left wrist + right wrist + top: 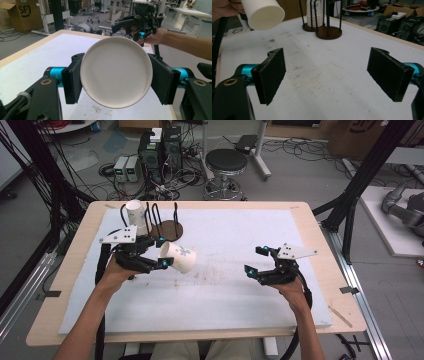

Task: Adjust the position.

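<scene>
Left gripper (161,254) was clamped on a paper cup (179,257) lying sideways, bottom pointing toward the empty, wide-open right gripper (254,260) opposite.

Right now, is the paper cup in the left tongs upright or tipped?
Tipped. The paper cup lies on its side in the left tongs, above the table, its flat bottom facing the left gripper view's camera.

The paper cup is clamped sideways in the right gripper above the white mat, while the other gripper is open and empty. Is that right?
Not quite: the paper cup is clamped in the left gripper, not the right. The left gripper view shows the cup's base between its own pads, and the high view confirms it. The right gripper is the open, empty one above the white mat.
</scene>
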`<action>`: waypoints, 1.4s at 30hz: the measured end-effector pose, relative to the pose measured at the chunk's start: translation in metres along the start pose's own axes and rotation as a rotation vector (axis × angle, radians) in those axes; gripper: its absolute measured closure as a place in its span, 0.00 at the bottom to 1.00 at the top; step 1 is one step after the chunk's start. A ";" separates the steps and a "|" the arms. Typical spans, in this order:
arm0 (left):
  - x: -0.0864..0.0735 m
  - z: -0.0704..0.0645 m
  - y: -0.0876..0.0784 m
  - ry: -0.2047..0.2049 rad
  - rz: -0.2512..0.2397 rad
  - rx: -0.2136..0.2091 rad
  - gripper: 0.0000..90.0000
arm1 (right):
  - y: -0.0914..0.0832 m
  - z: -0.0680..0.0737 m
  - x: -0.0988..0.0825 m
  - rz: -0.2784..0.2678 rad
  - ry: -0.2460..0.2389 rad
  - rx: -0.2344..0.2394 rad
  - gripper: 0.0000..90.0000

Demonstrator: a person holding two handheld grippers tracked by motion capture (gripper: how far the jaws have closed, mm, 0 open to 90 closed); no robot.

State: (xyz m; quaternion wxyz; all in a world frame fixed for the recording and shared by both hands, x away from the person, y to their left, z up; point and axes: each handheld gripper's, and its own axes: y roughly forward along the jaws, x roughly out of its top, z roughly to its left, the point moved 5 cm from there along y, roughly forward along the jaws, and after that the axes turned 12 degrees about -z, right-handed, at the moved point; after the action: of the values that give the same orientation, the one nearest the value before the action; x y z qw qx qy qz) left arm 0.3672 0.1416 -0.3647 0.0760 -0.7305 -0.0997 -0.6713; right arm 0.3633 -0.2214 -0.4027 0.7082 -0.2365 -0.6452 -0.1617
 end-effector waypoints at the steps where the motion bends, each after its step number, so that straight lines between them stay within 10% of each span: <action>1: 0.000 0.000 0.001 0.001 0.001 -0.003 0.38 | 0.001 0.001 0.003 -0.002 -0.006 0.012 0.17; 42: -0.003 -0.019 0.040 -0.003 0.008 -0.116 0.38 | 0.072 0.048 0.058 0.038 -0.067 0.422 0.17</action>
State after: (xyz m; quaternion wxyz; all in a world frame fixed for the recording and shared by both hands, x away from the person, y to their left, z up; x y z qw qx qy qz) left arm 0.3585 0.0986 -0.3647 0.0363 -0.7350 -0.0578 -0.6746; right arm 0.3687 -0.1307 -0.3520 0.7230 -0.1003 -0.6835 -0.0019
